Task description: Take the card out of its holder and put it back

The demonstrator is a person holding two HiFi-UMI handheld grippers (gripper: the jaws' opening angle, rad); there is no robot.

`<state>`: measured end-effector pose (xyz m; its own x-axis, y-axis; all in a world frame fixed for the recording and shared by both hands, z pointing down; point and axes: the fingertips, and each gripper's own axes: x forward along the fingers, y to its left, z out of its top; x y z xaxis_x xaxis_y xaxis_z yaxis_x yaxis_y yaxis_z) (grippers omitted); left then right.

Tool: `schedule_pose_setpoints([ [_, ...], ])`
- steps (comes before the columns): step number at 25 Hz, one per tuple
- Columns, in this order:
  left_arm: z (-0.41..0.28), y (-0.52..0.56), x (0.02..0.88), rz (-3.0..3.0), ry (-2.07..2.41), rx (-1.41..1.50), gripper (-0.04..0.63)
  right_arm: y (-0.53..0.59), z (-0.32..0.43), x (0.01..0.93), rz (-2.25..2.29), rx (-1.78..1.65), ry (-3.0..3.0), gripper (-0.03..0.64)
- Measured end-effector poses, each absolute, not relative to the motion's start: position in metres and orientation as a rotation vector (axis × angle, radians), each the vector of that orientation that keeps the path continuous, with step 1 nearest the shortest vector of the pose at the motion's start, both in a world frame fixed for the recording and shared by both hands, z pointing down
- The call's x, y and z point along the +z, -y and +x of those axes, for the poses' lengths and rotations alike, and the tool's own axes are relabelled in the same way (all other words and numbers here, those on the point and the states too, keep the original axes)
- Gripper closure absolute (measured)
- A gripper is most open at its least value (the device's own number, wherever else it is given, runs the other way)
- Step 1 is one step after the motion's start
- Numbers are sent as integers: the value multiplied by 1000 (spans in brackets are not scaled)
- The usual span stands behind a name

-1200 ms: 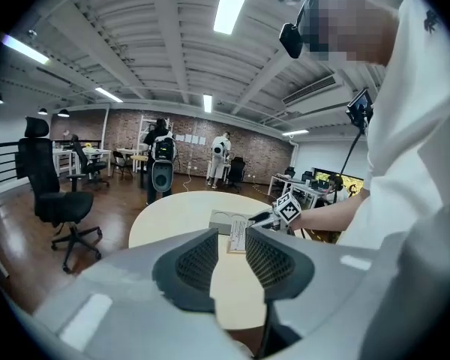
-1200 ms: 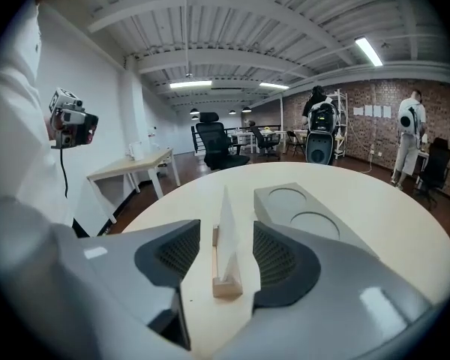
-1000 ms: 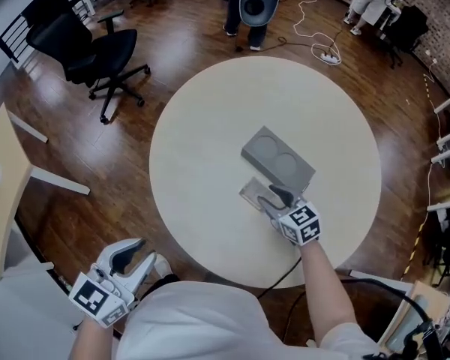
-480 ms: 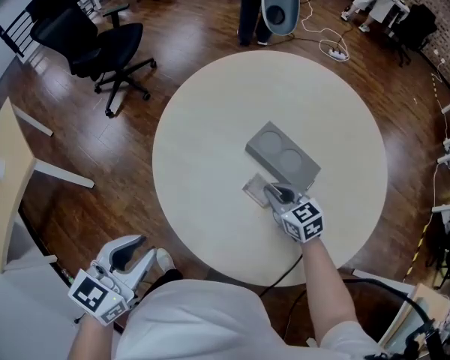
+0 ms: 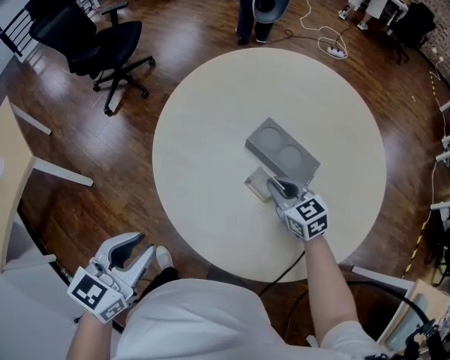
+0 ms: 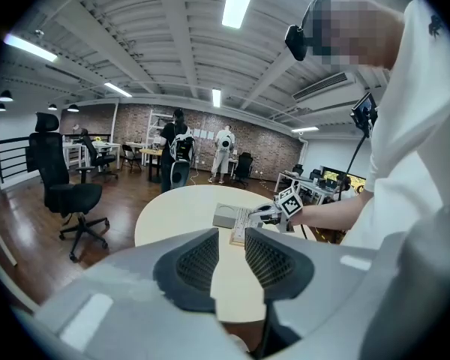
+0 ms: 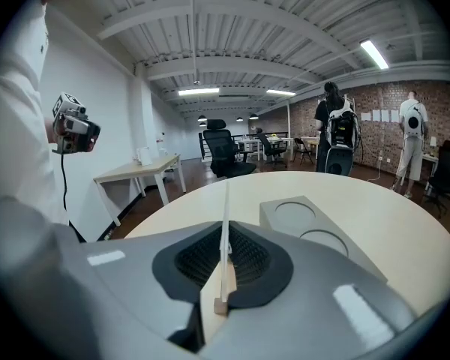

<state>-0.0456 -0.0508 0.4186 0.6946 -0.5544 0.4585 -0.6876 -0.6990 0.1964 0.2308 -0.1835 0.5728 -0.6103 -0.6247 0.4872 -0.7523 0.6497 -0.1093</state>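
On round table (image 5: pixel 202 163), right tongs (image 5: pixel 283 190) just closed onto card (image 7: pixel 225 231); left tongs (image 5: pixel 135 247) gape.

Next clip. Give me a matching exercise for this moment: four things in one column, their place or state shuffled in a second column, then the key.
1. right tongs
2. left tongs
3. grey block
4. black office chair

A. on the wooden floor, away from the round table
B. open, nothing between them, held off the table
C. shut on the card
D. on the table, two round recesses in its top

Pairs: 1-C, 2-B, 3-D, 4-A.
The right tongs have just been closing, with the card between them.
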Motion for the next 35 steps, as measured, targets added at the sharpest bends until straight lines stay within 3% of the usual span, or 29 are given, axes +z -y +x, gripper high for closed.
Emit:
schedule_pose_setpoints([
  [11, -72, 52, 409, 2625, 929, 469, 480, 176, 231, 517, 1210, 296, 2416, 595],
  [18, -115, 51, 406, 2676, 902, 414, 480, 158, 193, 482, 1253, 234, 2387, 595],
  [35, -310, 22, 416, 2700, 997, 385, 482, 90, -83, 448, 1043, 185, 2515, 595],
])
